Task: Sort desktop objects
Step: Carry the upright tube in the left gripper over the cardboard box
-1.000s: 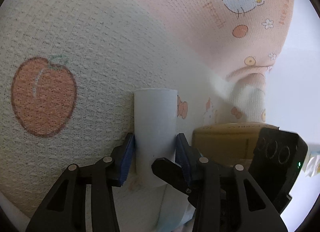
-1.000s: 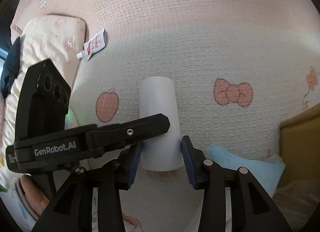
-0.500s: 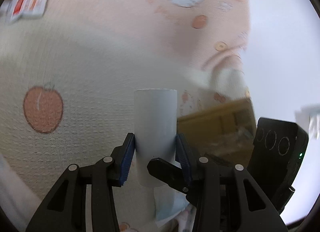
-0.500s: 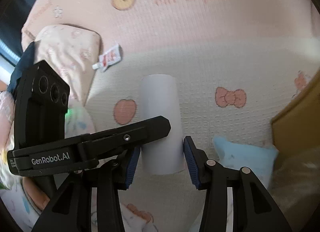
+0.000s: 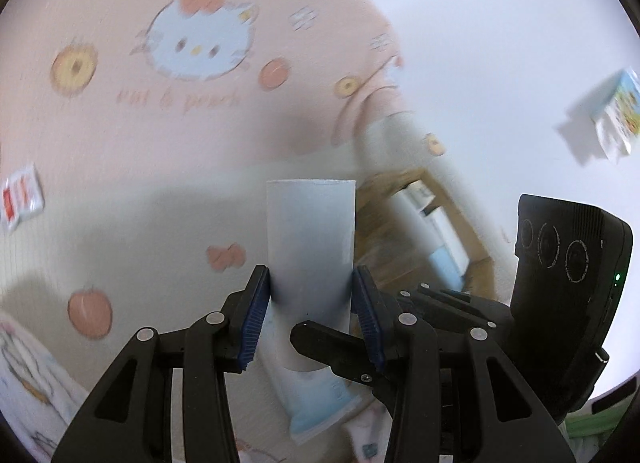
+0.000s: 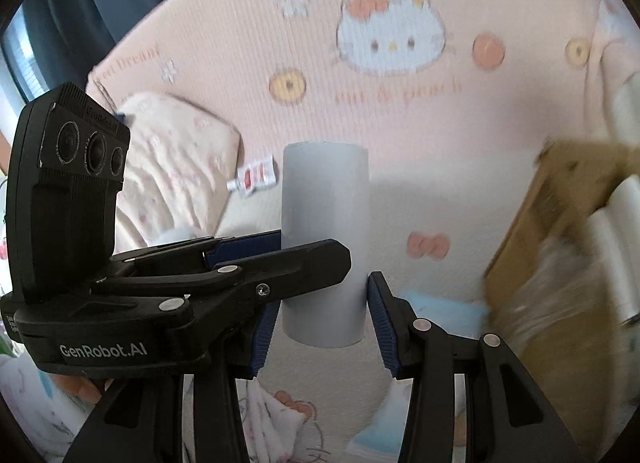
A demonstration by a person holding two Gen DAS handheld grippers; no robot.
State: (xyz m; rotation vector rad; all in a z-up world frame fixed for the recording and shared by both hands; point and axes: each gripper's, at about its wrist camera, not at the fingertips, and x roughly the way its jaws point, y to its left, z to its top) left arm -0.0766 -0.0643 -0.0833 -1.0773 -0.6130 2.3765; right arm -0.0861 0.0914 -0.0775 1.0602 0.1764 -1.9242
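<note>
From my left wrist view, the cardboard box (image 5: 424,231) is smeared by motion, so I cannot tell what the pale things inside it are. The right gripper (image 5: 362,329) crosses the lower end of the white tube (image 5: 311,247) and hides it. The small packet (image 5: 21,196) is cut by the left edge, its print unreadable. In my right wrist view, the left gripper (image 6: 280,259) covers the tube's left flank, so I cannot see that pad's contact. The lettering on the pink bedsheet (image 6: 360,111) is too blurred to read.
</note>
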